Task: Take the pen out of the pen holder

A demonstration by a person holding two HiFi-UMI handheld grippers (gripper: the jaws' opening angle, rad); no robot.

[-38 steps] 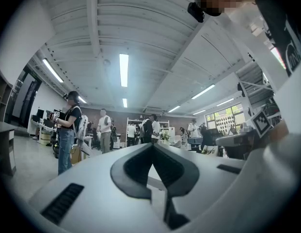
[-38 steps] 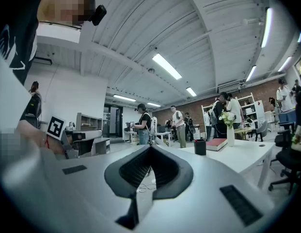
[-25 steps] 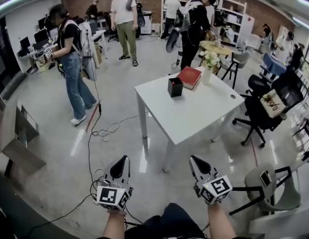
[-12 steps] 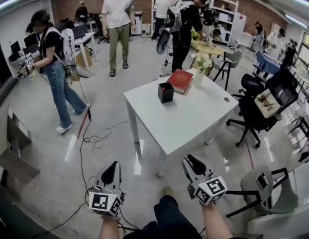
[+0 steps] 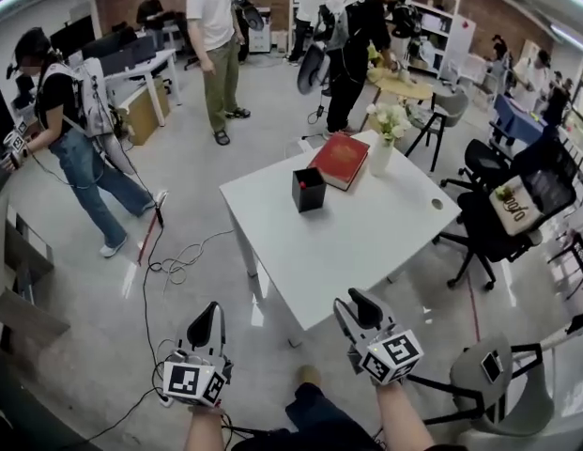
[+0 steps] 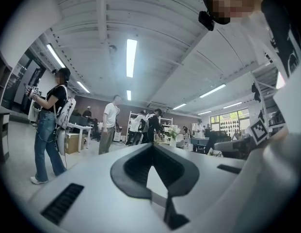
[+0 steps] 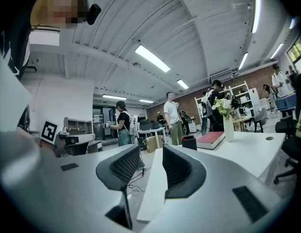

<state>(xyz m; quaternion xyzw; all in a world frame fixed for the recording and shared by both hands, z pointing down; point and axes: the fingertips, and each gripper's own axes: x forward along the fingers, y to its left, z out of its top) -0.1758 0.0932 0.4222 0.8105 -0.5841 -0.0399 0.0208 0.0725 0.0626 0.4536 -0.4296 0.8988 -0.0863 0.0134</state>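
Black pen holder [image 5: 308,189] | well ahead of right hand-held gripper [image 5: 353,306]

Your pen holder [image 5: 308,189] stands near the table's [image 5: 385,242] far edge. Its contents are too small to read: a pen is possibly inside, unconfirmed. In the right gripper view, the right gripper [image 7: 149,152] hides its base. Your forearms [image 5: 406,423] run off the bottom edge.

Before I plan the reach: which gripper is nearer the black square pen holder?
Right. The right gripper, jaws just opening and empty, is below the pen holder by the white table's near edge; the left gripper is farther, lower left.
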